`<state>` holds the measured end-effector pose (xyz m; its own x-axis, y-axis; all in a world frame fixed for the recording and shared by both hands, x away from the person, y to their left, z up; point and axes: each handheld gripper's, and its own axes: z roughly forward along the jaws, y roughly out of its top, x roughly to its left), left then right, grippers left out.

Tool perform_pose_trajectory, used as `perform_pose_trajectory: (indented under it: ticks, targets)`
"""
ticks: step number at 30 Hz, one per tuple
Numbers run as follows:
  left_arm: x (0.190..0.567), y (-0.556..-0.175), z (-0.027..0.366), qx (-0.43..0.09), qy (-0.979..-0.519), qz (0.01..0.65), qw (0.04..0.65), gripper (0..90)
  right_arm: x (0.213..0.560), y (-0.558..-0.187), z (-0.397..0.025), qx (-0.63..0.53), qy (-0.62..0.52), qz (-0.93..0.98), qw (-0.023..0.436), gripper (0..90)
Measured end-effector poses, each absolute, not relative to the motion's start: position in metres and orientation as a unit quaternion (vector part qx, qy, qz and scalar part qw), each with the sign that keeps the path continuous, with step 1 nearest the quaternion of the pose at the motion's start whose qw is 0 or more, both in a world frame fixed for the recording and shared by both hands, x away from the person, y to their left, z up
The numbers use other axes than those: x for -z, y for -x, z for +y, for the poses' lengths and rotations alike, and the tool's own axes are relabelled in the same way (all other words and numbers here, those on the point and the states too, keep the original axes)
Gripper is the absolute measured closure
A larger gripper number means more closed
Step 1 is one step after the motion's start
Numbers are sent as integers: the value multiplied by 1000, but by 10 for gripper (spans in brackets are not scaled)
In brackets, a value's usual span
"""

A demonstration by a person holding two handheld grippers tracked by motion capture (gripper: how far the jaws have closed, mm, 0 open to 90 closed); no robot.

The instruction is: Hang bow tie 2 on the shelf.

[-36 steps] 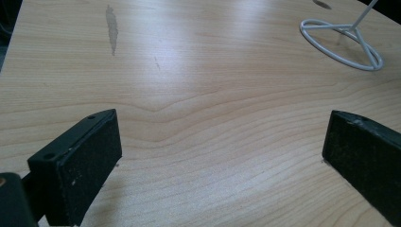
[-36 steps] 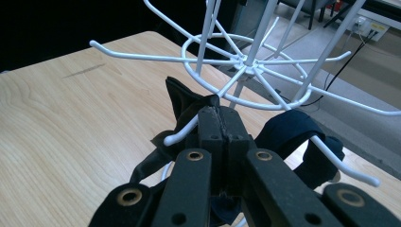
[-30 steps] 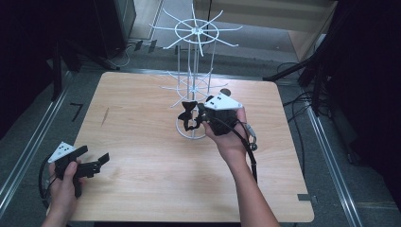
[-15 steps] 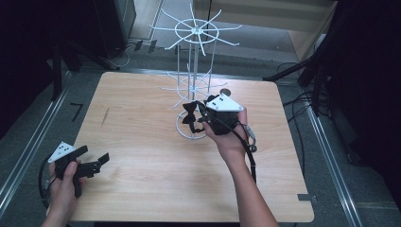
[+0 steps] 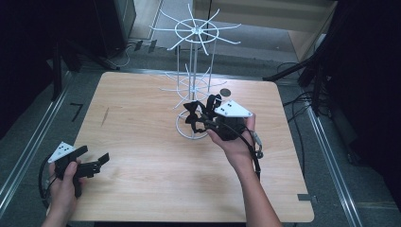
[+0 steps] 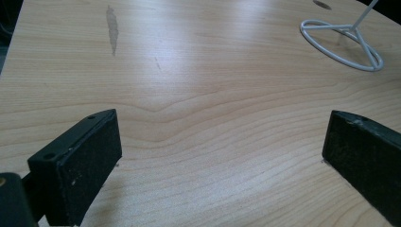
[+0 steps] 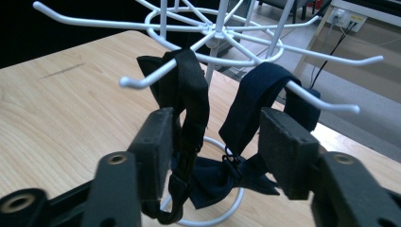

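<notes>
Right gripper view: right gripper (image 7: pixel 213 142), jaws apart, is straddling dark navy fabric bow tie (image 7: pixel 222 177), its strap draping two white wire rack (image 7: pixel 215 33) prongs for hanging; left gripper (image 5: pixel 82 163) is idling open, well apart.

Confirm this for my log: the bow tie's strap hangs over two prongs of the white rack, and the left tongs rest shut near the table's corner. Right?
Not quite. The left tongs are open: the left gripper view shows their jaws wide apart over bare table. The rest holds: the bow tie hangs by its strap over two prongs of the white rack.
</notes>
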<state>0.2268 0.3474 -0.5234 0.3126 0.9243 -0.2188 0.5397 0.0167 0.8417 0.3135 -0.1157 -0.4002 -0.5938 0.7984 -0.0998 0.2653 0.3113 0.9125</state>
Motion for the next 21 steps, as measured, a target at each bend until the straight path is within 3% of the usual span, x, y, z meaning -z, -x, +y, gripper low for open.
perform_pose_trajectory:
  ticks: [7, 21]
  targets:
    - [523, -227, 347, -210, -668, 548, 458, 0, 404, -308, -122, -473, -354, 757, 278, 303]
    - [523, -227, 347, -212, -669, 546, 458, 0, 418, -297, -138, -471, -372, 754, 266, 149]
